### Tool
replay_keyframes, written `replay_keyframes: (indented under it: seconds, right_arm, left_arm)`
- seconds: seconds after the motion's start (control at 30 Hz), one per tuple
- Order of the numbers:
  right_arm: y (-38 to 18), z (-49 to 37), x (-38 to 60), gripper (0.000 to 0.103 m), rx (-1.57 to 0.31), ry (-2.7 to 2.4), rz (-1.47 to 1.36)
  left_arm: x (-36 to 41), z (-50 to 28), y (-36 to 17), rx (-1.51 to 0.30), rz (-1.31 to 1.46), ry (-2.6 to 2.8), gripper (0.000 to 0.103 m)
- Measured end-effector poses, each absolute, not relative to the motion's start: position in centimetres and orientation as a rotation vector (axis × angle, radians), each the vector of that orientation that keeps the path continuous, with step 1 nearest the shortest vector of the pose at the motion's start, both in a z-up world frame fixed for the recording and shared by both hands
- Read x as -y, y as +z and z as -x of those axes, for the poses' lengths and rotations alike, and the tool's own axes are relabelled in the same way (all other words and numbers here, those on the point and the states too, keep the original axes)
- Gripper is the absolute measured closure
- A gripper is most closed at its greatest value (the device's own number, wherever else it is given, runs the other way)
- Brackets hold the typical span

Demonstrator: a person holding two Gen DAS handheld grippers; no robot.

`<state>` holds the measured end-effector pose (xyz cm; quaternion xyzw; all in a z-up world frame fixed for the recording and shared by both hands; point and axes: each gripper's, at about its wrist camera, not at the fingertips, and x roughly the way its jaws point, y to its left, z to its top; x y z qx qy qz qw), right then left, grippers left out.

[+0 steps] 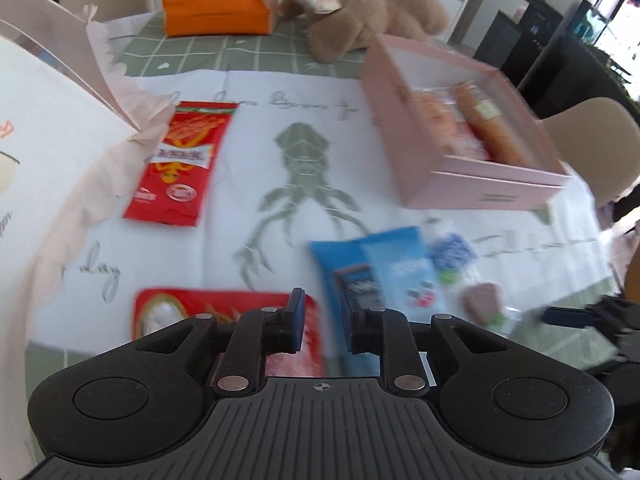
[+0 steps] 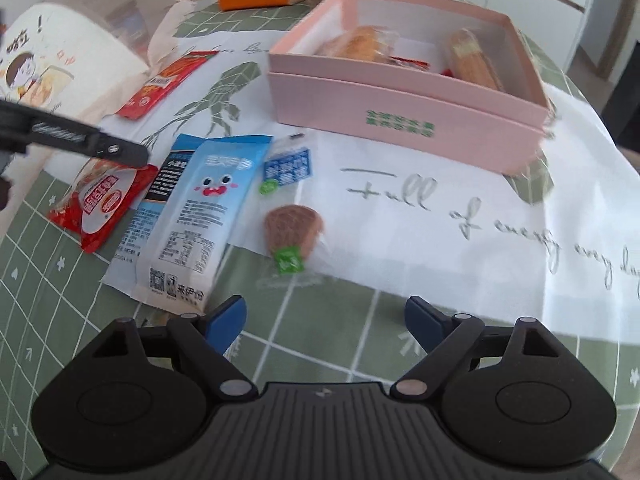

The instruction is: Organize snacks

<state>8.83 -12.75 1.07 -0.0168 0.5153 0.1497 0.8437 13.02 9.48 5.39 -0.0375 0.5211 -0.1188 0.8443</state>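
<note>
Four loose snacks are noted on the tablecloth (image 2: 440, 208) short of the pink box (image 2: 400, 120), which already contains several wrapped items. A blue packet (image 2: 192, 216) is laid with its long axis running away from the right gripper (image 2: 324, 320), ahead and to the left of it. A clear sachet with a brown piece (image 2: 294, 232) is placed just ahead, slightly left of the midline, and is judged the nearest pick for that hand. The box is set beyond it, ahead and to the right. The right gripper is held wide apart with nothing between its fingers and is pitched steeply down at the table.

The left gripper (image 1: 325, 320) is closed to a narrow gap over the edge of a red packet (image 2: 100, 200); a hold on that packet cannot be confirmed. A second red packet (image 1: 180, 160) is left further off, beside a white bag (image 2: 60, 64).
</note>
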Motion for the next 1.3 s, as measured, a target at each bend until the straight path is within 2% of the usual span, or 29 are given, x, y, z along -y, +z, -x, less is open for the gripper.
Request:
replay_keyframes:
  seconds: [0.23,0.33,0.4,0.47,0.5,0.53,0.57,0.93,1.07,1.3]
  right_arm:
    - [1.2,-9.4,12.7,0.017,-1.056,0.31,0.047]
    - [1.4,-10.1,12.3,0.02,-1.025,0.308,0.054]
    - [1.5,-10.8,12.1,0.027,-0.995,0.305,0.052]
    - [1.5,-11.6,11.9,0.046,-0.99,0.325,0.044]
    - [1.5,-12.0,11.8,0.051,-0.991,0.343,0.04]
    - [1.6,-12.2,11.6,0.062,-0.988,0.346,0.055]
    - [1.7,-12.4,11.6,0.066,-0.991,0.357,0.068]
    - [1.7,-11.9,13.7,0.066,-1.008,0.364,0.075]
    - [1.7,-11.6,13.5,0.066,-1.005,0.366,0.084]
    - [1.6,-11.7,10.7,0.065,-1.003,0.417,0.117]
  left_arm:
    - [-4.2,-9.9,5.0,-1.151,-0.014,-0.333,0.076]
    - [-2.7,-8.9,4.3,-1.139,-0.051,-0.329,0.076]
    - [-2.5,-8.9,4.0,-1.139,-0.044,-0.305,0.076]
    - [-2.4,-9.1,4.0,-1.14,-0.036,-0.281,0.076]
    - [-2.2,-9.2,4.0,-1.139,-0.04,-0.271,0.076]
    - [-2.0,-9.4,4.0,-1.137,-0.046,-0.262,0.076]
    - [-1.6,-9.6,3.9,-1.136,-0.053,-0.256,0.076]
    - [0.1,-11.1,3.4,-1.077,-0.217,-0.164,0.067]
    - [-1.5,-11.5,3.3,-1.062,-0.24,-0.109,0.065]
    - [-6.9,-13.0,4.0,-1.07,-0.112,-0.006,0.065]
